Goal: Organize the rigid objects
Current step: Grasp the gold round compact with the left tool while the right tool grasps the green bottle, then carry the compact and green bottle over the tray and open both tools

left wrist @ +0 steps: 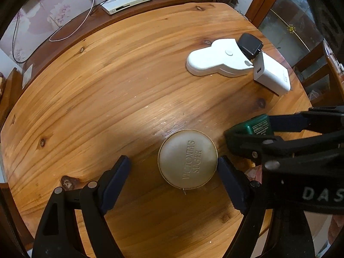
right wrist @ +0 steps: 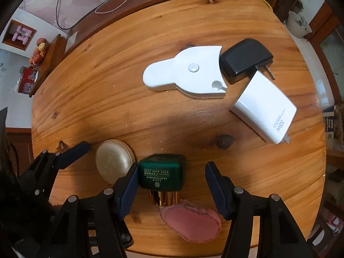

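Note:
A round beige case (left wrist: 187, 159) lettered "VICTORIA'S SUGER" lies flat on the wooden table (left wrist: 107, 86). My left gripper (left wrist: 173, 161) points down over it and stands open. Its right finger (left wrist: 230, 182) is at the case's rim, its left finger (left wrist: 116, 178) well clear. Just right of the case stands a green-capped bottle (right wrist: 161, 172) with a gold body. My right gripper (right wrist: 172, 167) is open around the cap: the left pad (right wrist: 129, 182) rests against it and the right pad (right wrist: 216, 187) is apart. The case (right wrist: 115, 161) also shows in the right wrist view.
A pink pad (right wrist: 191, 223) lies by the near edge beneath the bottle. Farther back sit a white rabbit-shaped holder (right wrist: 187, 73), a black plug adapter (right wrist: 245, 60) and a white charger (right wrist: 264, 109). A sideboard with a white box (left wrist: 129, 1) stands behind.

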A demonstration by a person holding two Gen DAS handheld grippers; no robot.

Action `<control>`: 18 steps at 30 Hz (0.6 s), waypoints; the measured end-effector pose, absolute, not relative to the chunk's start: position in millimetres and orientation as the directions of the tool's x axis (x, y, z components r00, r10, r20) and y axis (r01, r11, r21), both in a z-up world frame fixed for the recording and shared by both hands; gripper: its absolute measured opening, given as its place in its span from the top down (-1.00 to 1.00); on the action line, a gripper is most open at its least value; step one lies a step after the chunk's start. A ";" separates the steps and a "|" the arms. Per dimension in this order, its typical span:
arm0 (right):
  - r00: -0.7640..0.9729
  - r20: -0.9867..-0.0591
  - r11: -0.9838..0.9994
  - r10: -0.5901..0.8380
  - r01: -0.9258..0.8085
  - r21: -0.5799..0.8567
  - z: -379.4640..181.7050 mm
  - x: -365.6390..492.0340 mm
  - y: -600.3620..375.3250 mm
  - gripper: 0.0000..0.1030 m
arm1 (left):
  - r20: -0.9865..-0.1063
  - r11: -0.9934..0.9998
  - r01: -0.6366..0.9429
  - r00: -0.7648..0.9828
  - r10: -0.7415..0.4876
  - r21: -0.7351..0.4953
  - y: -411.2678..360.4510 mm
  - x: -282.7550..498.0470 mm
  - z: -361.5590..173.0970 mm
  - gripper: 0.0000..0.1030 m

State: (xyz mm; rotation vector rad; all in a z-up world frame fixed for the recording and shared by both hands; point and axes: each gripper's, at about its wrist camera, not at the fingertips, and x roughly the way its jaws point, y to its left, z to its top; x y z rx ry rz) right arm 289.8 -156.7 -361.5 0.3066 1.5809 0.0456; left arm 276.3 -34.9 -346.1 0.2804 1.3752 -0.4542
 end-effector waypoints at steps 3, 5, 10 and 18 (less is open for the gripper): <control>-0.011 -0.971 0.959 0.237 0.165 0.232 -363.7 291.0 -153.3 0.16 | -0.981 0.887 0.455 0.130 -0.147 -0.072 -32.0 277.9 -346.8 -0.63; -0.010 -0.975 0.964 0.222 0.155 0.218 -362.4 291.5 -151.3 0.16 | -0.981 0.887 0.456 0.133 -0.142 -0.066 -31.4 280.1 -348.7 -0.61; 0.000 -0.973 0.959 0.229 0.171 0.225 -361.3 288.0 -157.2 0.17 | -0.981 0.891 0.451 0.146 -0.127 -0.048 -35.7 282.0 -347.6 -0.38; 0.042 -0.960 0.932 0.277 0.231 0.279 -345.0 265.4 -185.5 0.17 | -0.984 0.893 0.451 0.157 -0.081 -0.002 -39.8 279.2 -345.1 -0.14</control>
